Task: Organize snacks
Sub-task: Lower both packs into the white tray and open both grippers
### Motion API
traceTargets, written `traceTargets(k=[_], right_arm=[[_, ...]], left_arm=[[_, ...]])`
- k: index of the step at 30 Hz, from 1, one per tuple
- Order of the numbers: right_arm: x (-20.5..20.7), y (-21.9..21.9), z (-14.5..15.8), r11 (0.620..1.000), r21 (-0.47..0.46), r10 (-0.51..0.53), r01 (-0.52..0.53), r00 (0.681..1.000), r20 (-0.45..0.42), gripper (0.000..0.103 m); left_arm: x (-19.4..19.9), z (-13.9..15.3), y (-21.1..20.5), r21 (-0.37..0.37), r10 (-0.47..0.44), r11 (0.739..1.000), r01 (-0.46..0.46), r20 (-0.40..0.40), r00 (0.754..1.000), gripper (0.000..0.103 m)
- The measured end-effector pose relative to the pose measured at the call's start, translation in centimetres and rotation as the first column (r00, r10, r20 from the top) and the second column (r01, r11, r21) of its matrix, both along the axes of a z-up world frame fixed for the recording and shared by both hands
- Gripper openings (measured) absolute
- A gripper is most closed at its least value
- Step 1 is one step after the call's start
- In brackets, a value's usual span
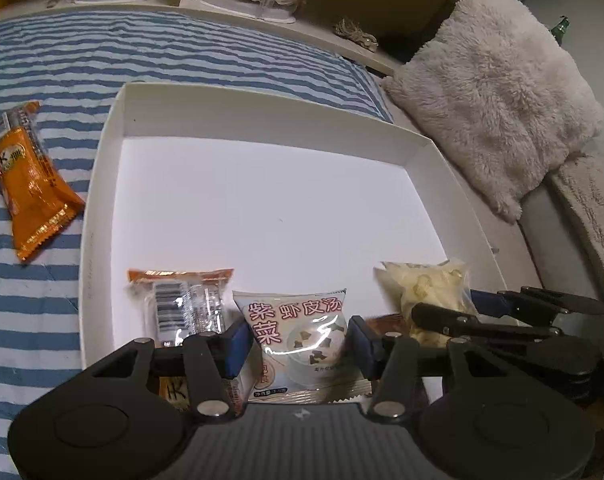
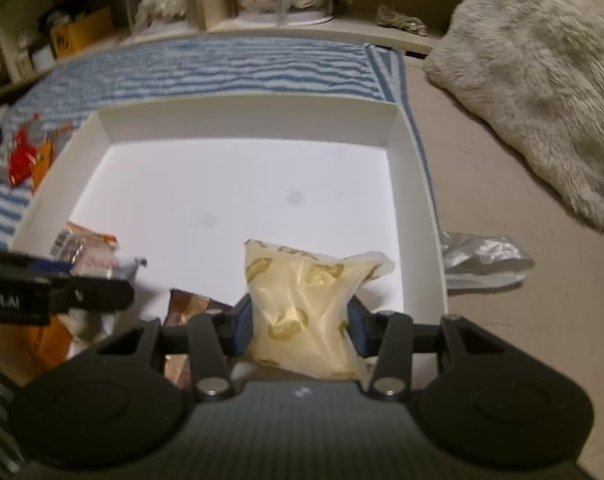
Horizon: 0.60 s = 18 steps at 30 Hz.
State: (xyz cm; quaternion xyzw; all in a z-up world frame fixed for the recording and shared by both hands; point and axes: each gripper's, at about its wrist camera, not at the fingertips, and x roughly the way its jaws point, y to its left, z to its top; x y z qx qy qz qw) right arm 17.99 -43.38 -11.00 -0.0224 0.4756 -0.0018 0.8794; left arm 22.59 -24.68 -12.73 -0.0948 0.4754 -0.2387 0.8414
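A white shallow box sits on blue-striped bedding, most of its floor bare. Along its near edge lie an orange-topped clear packet showing a barcode, a pale blue soup packet with red characters standing upright, a brown packet, and a yellow-printed packet. An orange packet lies on the bedding beyond the box's left wall.
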Motion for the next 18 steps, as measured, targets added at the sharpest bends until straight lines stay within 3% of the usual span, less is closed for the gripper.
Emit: traceTargets(k=[6,13,18], right_arm=[[-0.8,0.2,0.1,0.997,0.077,0.028,-0.026,0.999,-0.029,0.053],[-2.3,-0.8,1.3,0.998,0.069,-0.001,0.002,1.000,-0.014,0.053],[-2.9,-2.2,2.0,0.996,0.089,-0.023,0.023,1.000,-0.003,0.053]], left_arm=[[-0.2,0.1,-0.3,0.032,-0.021,0.999,0.020,0.017,1.000,0.053],[-0.1,1.1,-0.9,0.041,-0.037,0.999,0.035,0.044,0.998,0.053],[0.0,1.7,-1.3,0.103,-0.037,0.994,0.029,0.078,0.996,0.053]])
